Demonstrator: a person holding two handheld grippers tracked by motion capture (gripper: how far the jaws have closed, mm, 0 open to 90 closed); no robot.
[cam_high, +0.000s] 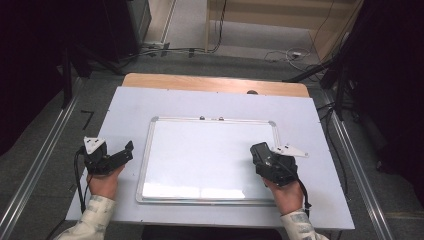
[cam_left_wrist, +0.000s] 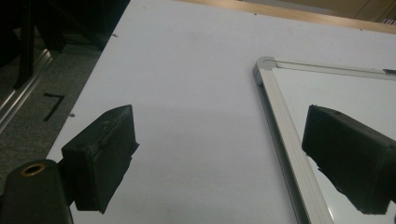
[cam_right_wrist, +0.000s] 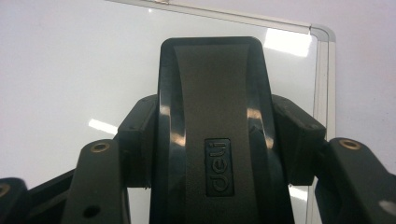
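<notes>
Black plastic, stamped with a brand name, is clamped between the jaws of the right tongs (cam_high: 261, 154): a whiteboard eraser (cam_right_wrist: 210, 126), gripped on both flanks and held over the whiteboard (cam_high: 165, 165) toward its 3 o'clock edge. The board lies flat at the centre of the white bench (cam_high: 125, 105), its aluminium frame unobstructed. Its surface appears clean; no writing or smears can be made out, only glare patches near 6 o'clock. Whether wiping is finished or not yet begun cannot be settled from that, but no marks seem to be left to remove. The left tongs (cam_high: 122, 152) are held with jaws wide apart and nothing between them, over bare bench just beyond the board's 9 o'clock edge, near its far-left corner. Setting the eraser down is judged to remain.
</notes>
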